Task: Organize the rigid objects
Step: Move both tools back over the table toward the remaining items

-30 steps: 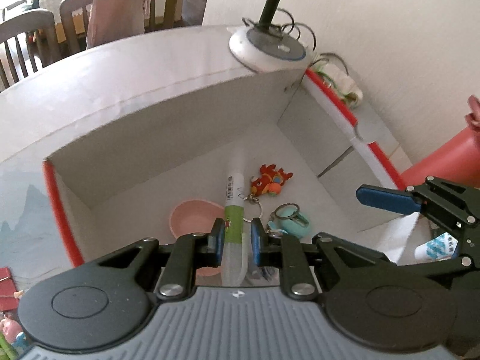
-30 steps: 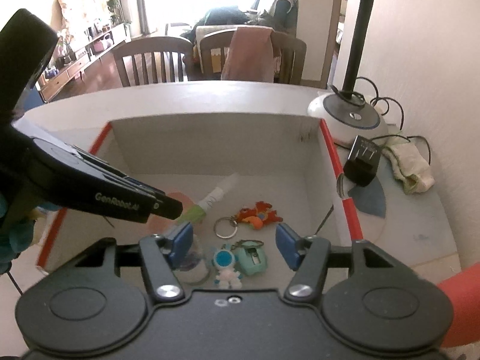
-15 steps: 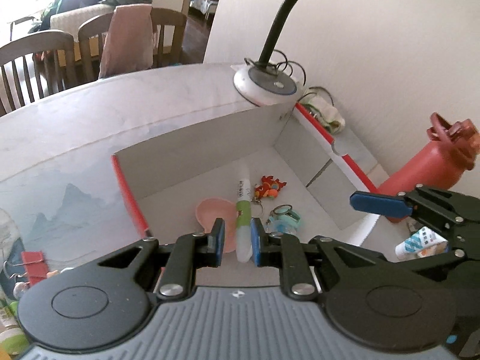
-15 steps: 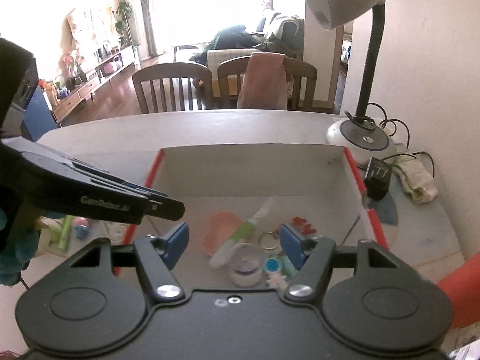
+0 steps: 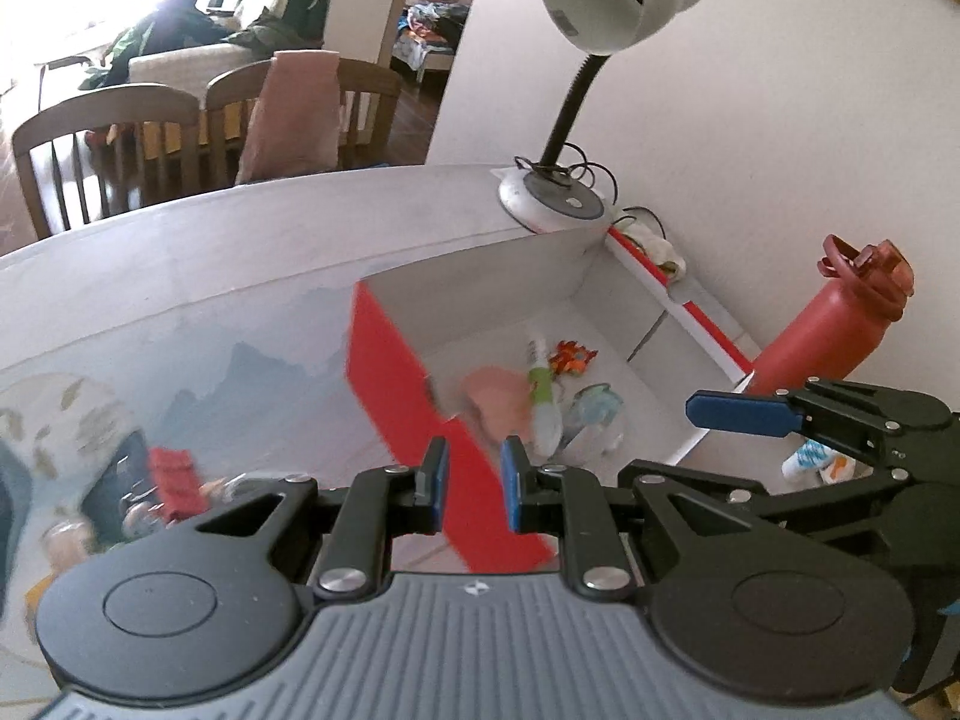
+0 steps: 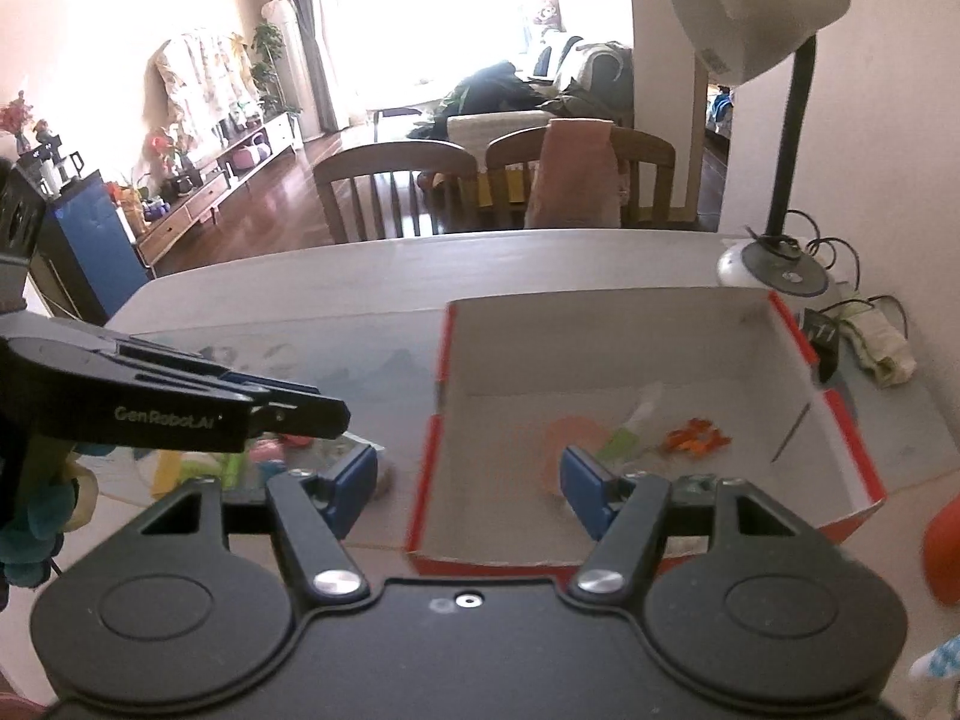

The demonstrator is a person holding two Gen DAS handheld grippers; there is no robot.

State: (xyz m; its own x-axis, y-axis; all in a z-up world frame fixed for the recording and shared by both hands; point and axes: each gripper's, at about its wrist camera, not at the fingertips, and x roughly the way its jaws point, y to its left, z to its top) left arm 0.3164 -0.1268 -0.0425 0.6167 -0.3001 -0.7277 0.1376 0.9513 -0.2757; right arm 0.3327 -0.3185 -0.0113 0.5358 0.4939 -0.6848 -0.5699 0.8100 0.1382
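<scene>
A red-edged white cardboard box [image 5: 414, 384] [image 6: 834, 414] sits on the table. Inside lie a pink bowl [image 5: 498, 396] [image 6: 576, 438], a green-and-white tube [image 5: 543, 396] [image 6: 624, 432], an orange keychain figure [image 5: 573, 357] [image 6: 696, 441] and a teal keychain [image 5: 594, 405]. My left gripper [image 5: 474, 483] is empty, its jaws a narrow gap apart, above the box's near-left wall. My right gripper [image 6: 468, 486] is open and empty, over the box's left wall. Several small items [image 5: 174, 480] [image 6: 240, 462] lie blurred on the table left of the box.
A white desk lamp [image 5: 555, 204] [image 6: 774, 270] stands behind the box. A red bottle [image 5: 834, 324] stands to its right near the wall. A charger and a cloth [image 6: 876, 342] lie at the back right. A small white tube [image 5: 810, 462] lies beside the bottle. Chairs stand beyond the table.
Both grippers pulled back, up and to the left, out of the box. The tube that lay between my left fingers stays in the box. The right jaws opened wider.
</scene>
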